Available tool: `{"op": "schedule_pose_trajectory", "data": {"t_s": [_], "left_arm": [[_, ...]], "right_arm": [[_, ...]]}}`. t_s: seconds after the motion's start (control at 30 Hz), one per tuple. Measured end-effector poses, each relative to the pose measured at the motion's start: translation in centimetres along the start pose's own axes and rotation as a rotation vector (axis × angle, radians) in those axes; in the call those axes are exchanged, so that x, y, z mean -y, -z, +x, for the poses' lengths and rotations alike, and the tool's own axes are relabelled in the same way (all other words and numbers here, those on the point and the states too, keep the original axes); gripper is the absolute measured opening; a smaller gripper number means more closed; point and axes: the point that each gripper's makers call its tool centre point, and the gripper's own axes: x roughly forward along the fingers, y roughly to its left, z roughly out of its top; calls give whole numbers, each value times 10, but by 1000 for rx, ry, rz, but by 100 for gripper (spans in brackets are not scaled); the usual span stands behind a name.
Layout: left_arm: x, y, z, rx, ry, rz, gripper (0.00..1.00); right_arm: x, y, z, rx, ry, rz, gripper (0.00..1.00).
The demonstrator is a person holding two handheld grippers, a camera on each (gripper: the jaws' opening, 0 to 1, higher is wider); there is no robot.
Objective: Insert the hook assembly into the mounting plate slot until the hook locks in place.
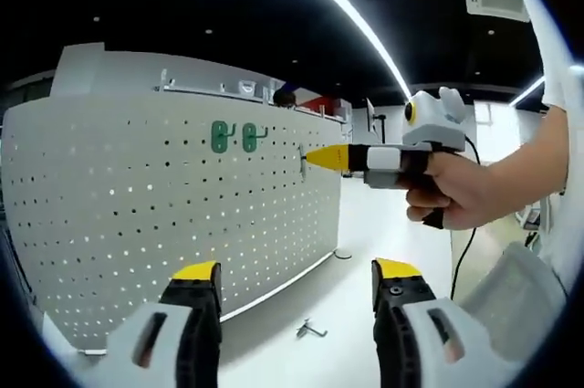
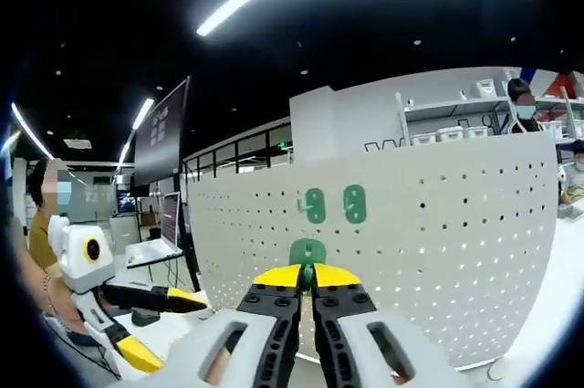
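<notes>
While the left hand-held gripper (image 1: 297, 283) stands open, the right hand-held gripper (image 2: 307, 276) pinches a green hook (image 2: 307, 252) against the pegboard (image 2: 456, 242), below two mounted hooks (image 2: 334, 204).

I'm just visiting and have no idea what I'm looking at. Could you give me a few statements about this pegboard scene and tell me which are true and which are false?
1. Two green hooks already hang side by side on the white pegboard. True.
2. The right gripper is wide open and holds nothing. False: its jaws are closed on a green hook piece.
3. The left gripper has its jaws apart with nothing between them. True.
4. The pegboard lies flat on the table. False: it stands upright.
5. A small metal hook lies loose on the white table. True.
</notes>
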Motion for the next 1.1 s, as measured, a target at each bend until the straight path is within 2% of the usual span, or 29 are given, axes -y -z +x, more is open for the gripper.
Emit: {"op": "schedule_pose_trajectory", "data": {"t_s": [0.2,0.8,1.1], "left_arm": [[4,6,-5,-19,24,1,69],[5,25,-22,-80,22,3,68],[6,42,-31,-118,27,-32,68]], "right_arm": [[12,-4,5,4,18,3,1],[44,-22,22,40,67,-8,1],[65,-33,29,62,99,-13,1]]}}
